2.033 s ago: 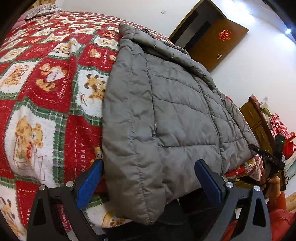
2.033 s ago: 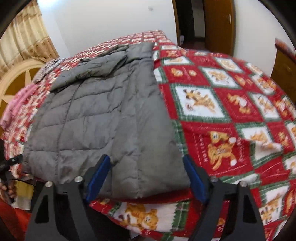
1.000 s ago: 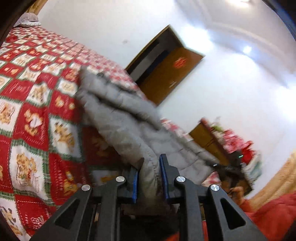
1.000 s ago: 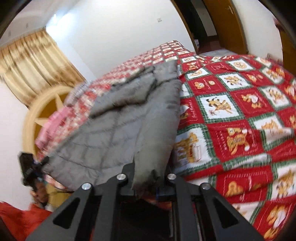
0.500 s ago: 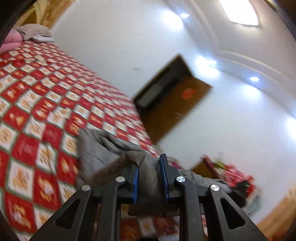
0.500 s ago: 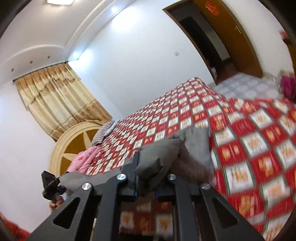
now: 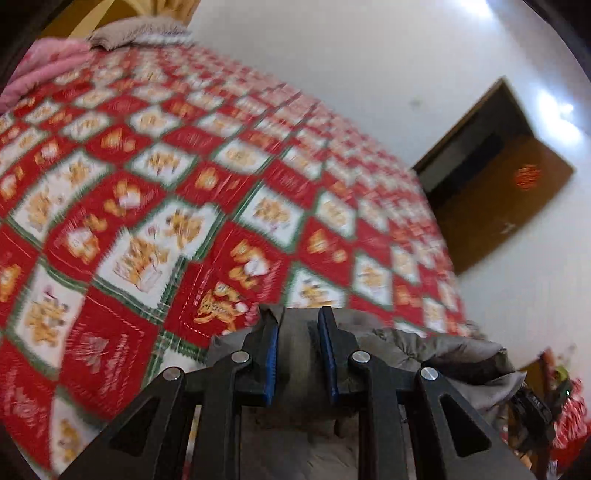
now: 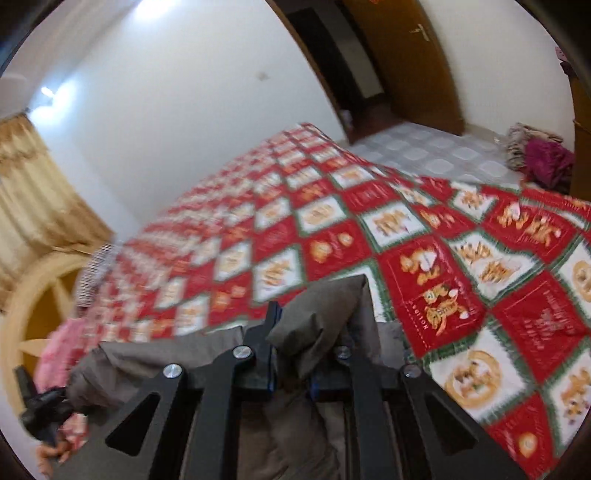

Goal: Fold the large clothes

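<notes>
A big bed is covered with a red, white and green blanket [image 7: 207,206] that has little orange bears in its squares. At the far end of the bed lie a pink cover [image 7: 44,70] and a gray pillow [image 7: 136,35], with a round yellow headboard [image 8: 40,291] and gold curtains [image 8: 33,192] close by. A brown door [image 7: 506,199] stands open in the white wall [image 7: 332,55], and a pile of purple and tan clothes [image 8: 539,155] sits on the tiled floor [image 8: 436,155] past the bed.
</notes>
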Motion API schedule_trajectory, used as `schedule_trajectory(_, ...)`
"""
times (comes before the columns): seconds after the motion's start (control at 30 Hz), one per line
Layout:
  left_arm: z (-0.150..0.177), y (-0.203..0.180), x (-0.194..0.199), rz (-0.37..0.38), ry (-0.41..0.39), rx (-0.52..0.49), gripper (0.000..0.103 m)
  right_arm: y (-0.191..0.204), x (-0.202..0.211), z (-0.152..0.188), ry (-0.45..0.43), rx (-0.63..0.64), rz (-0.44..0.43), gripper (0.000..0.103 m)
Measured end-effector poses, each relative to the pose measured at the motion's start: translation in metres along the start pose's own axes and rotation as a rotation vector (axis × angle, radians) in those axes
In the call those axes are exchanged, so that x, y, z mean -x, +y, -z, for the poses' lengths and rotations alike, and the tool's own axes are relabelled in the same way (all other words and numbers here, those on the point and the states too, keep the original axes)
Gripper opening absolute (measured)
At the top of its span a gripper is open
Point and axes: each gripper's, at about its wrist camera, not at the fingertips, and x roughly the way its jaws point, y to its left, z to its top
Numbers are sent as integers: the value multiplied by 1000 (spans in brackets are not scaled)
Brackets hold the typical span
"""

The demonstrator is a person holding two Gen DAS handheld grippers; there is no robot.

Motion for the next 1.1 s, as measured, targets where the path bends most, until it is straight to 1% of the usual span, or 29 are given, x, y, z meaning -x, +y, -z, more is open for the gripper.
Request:
schedule_trajectory(0.07, 6, 10, -27, -21, 27, 32, 21, -9, -33, 14, 15, -15, 60, 21)
schedule_trajectory(0.1, 10, 13, -36, -22, 43, 43, 21, -13, -45, 21, 23, -21, 65, 22)
schedule_trajectory(0.17, 17, 21, -51, 4, 64, 61, 22, -19, -54, 29, 14, -26, 56, 21)
schedule_trajectory(0.27, 22, 34, -56, 79, 70, 89, 22, -25, -55, 36, -22, -42, 42, 22)
schedule_trajectory(0.33, 21, 42, -54, 131, 88, 123, 24, -30, -58, 36, -9, -58, 30, 22)
schedule_trajectory(0.4, 16, 57, -50, 216, 126, 201, 28, -35, -59, 36, 3, -88, 6, 23)
schedule_trajectory(0.43, 14, 61, -46, 242, 143, 239, 30, -36, -59, 36, 8, -103, -8, 24)
schedule_trajectory(0.47, 10, 69, -37, 267, 152, 286, 32, -38, -58, 34, 20, -120, -29, 27)
schedule_trajectory(0.5, 5, 75, -24, 269, 136, 301, 44, -41, -56, 30, 48, -131, -56, 34)
schedule_trajectory(0.53, -1, 78, -5, 243, 98, 288, 65, -40, -51, 26, 67, -135, -78, 39)
schedule_trajectory(0.57, -7, 79, 17, 208, 45, 263, 76, -39, -41, 22, 63, -138, -104, 50)
schedule_trajectory(0.6, -11, 78, 38, 185, -6, 244, 91, -37, -22, 16, 26, -141, -132, 69)
schedule_trajectory(0.63, -14, 78, 53, 176, -44, 232, 94, -36, -8, 13, -14, -143, -139, 78)
schedule_trajectory(0.67, -17, 75, 76, 164, -83, 215, 94, -34, 15, 9, -81, -144, -138, 91)
schedule_trajectory(0.7, -18, 72, 85, 147, -91, 205, 94, -30, 37, 6, -141, -140, -134, 96)
schedule_trajectory(0.77, -15, 51, 106, 42, -111, 139, 94, -18, 64, 3, -198, -109, -103, 94)
schedule_trajectory(0.8, -13, 36, 108, 1, -121, 89, 94, -2, 72, 1, -198, -52, -84, 84)
schedule_trajectory(0.83, -7, 15, 106, -32, -127, 19, 94, 15, 77, 2, -181, 10, -90, 75)
schedule_trajectory(0.87, 1, -10, 98, -45, -122, -48, 94, 33, 75, 3, -156, 63, -96, 60)
schedule_trajectory(0.9, 9, -28, 88, -42, -110, -101, 94, 59, 72, 8, -111, 147, -93, 49)
schedule_trajectory(0.97, 26, -69, 65, -24, -76, -207, 94, 98, 61, 22, -63, 259, -81, 41)
schedule_trajectory(1.03, 43, -102, 39, -20, -40, -282, 94, 126, 43, 36, -24, 320, -98, 41)
schedule_trajectory(1.1, 61, -134, 8, -43, -10, -349, 94, 144, 14, 50, 25, 349, -78, 41)
